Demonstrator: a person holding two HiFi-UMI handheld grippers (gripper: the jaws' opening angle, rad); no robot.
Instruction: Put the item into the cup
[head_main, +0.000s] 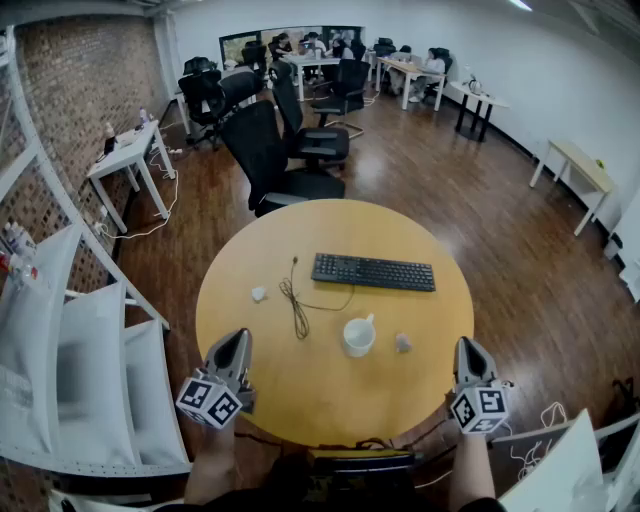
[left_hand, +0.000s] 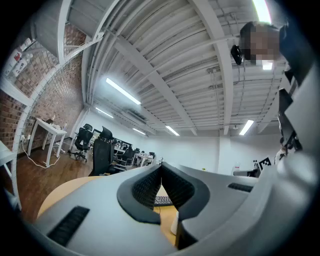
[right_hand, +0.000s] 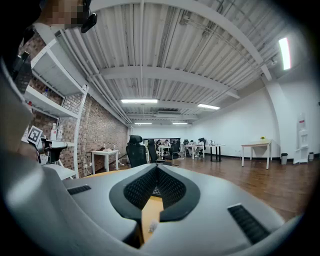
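Note:
A white cup (head_main: 359, 335) with a handle stands upright on the round wooden table (head_main: 300, 250), in front of the keyboard. A small pale item (head_main: 402, 343) lies just right of the cup; it shows between the jaws in the right gripper view as a small pale item (right_hand: 153, 226). Another small white lump (head_main: 259, 294) lies at the table's left. My left gripper (head_main: 236, 341) is shut and empty near the front left edge. My right gripper (head_main: 467, 348) is shut and empty at the front right edge. The cup's side (left_hand: 174, 224) peeks past the left jaws.
A black keyboard (head_main: 373, 271) lies across the table's far half, with a thin cable (head_main: 295, 305) trailing left of the cup. Black office chairs (head_main: 275, 160) stand behind the table. White shelving (head_main: 70, 340) runs along the left.

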